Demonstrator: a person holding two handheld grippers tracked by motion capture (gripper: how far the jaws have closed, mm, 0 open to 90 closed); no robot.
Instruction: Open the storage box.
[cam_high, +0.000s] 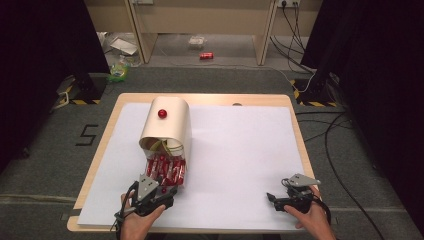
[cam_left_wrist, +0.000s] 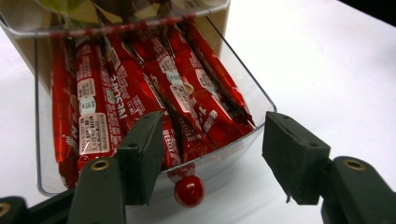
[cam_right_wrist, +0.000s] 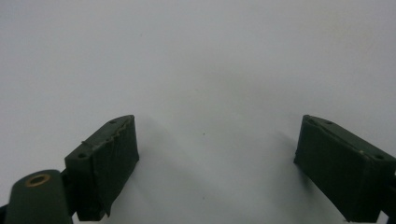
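One cream, arch-topped storage box (cam_high: 167, 125) lies on the white sheet (cam_high: 240, 150) covering the wooden table (cam_high: 295, 117). One small red round knob (cam_high: 162, 113) sits on the box's upper face. One clear plastic drawer (cam_left_wrist: 243, 100) is pulled out of the box toward the person. It holds at least five red foil stick packets (cam_left_wrist: 140, 102) laid side by side; the exact count cannot be told. One second red round knob (cam_left_wrist: 189, 190) is fixed to the drawer front.

The left gripper (cam_left_wrist: 212, 161) is wide open and grips nothing. Its jaws stand either side of the drawer-front knob, one jaw close against the drawer front.

The right gripper (cam_right_wrist: 217, 165) is wide open and empty, over bare sheet, well apart from the drawer.
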